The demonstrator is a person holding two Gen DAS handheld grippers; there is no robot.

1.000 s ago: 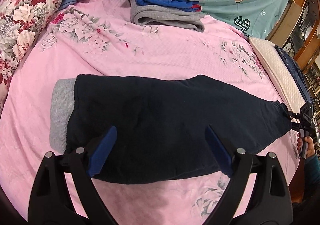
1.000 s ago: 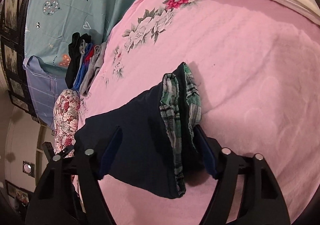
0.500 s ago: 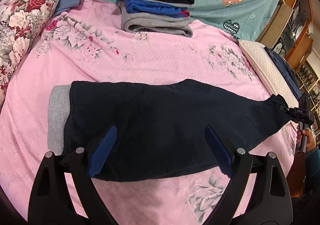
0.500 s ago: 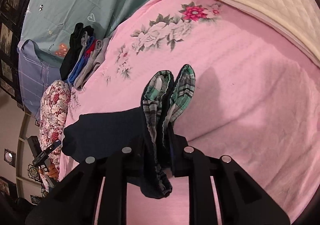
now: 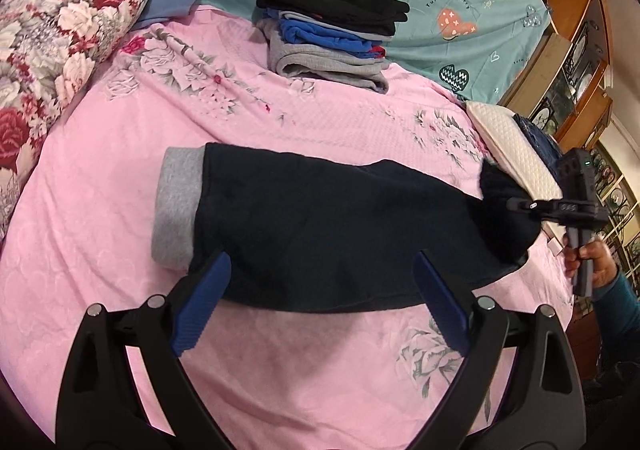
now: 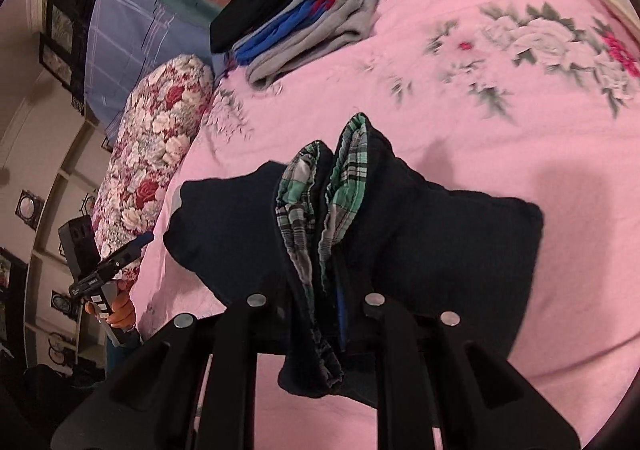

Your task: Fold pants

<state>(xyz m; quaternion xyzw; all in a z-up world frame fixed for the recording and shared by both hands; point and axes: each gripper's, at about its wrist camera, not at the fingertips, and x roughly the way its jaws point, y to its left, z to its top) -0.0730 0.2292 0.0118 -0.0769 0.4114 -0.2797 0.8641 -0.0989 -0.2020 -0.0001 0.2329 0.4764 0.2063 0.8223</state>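
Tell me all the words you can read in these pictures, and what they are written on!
"Turn off worry": on the teal sheet, beside an orange heart.
More tiny writing by a heart outline on the same sheet: too small to read.
Small white label on the left gripper: too blurred to read.

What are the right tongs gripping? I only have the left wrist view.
Observer: The right tongs are shut on the waistband end of the dark navy fleece pants.
Operator: Anything showing inside it?
Observer: A green plaid lining, bunched in two folds above the tongs.
Operator: Where are my left tongs from there?
Observer: The left tongs sit at the far left edge, held in a hand beside the red floral pillow.
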